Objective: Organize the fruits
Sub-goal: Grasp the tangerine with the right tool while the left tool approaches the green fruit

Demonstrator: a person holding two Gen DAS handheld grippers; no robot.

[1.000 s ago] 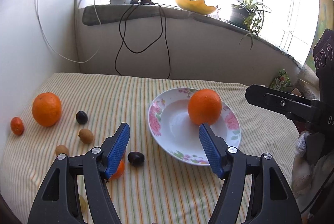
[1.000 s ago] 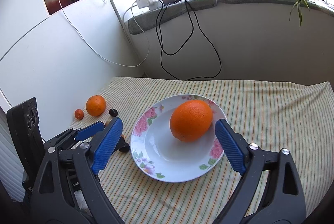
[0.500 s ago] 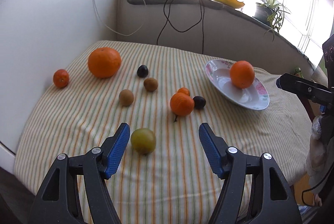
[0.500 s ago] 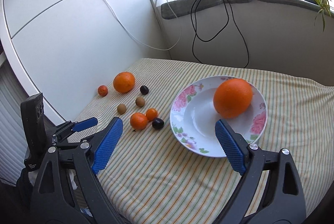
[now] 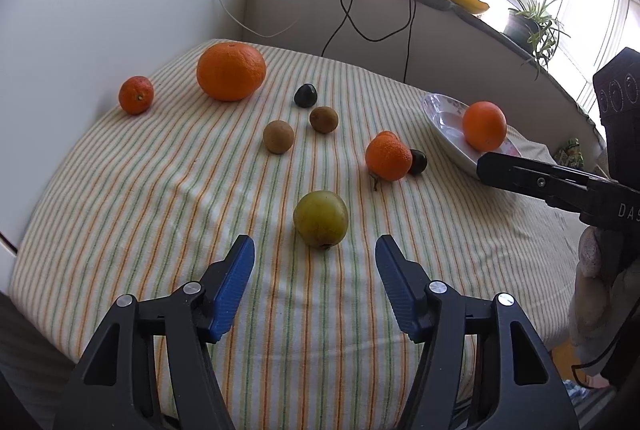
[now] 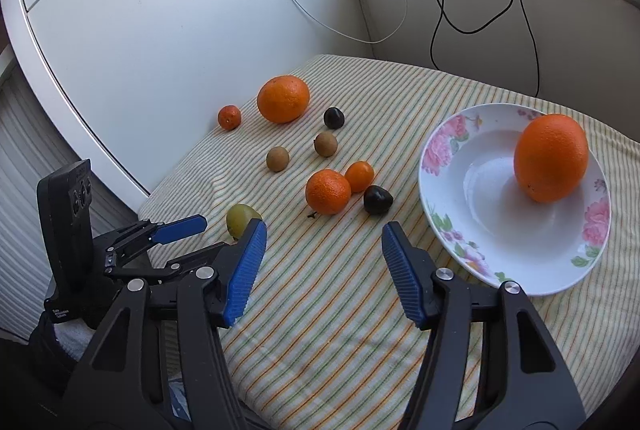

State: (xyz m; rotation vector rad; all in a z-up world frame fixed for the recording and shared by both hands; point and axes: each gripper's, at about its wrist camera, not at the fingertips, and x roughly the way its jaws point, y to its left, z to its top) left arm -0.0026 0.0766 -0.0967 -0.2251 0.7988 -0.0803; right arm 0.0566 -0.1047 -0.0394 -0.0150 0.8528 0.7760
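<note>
Wide apart and holding nothing, the blue fingers [image 5: 236, 282] of the left gripper [image 5: 314, 256] hover low over the striped cloth [image 5: 160, 197]. A green fruit [image 5: 320, 218] sits just ahead of the gap between them, a little nearer the left finger's side, not touched by either. Farther ahead and to the right lie a mandarin [image 5: 388, 157] with a smaller orange fruit [image 6: 359, 176] tucked behind it and a dark plum [image 5: 417, 161] against its right side. Beyond the fingertips, roughly centred, are two brown kiwis [image 5: 278, 137] and a second dark plum [image 5: 305, 95]; far ahead to the left rest a big orange [image 5: 231, 71] and a small mandarin [image 5: 136, 95].

The right gripper [image 6: 324, 246] also stands wide, its fingers [image 6: 402, 274] empty. The plate [image 6: 460, 197] lies ahead and to the right of its right finger, carrying one orange [image 6: 551, 162] on its far side. The green fruit shows partly hidden behind its left fingertip, next to the left gripper's blue tip.
</note>
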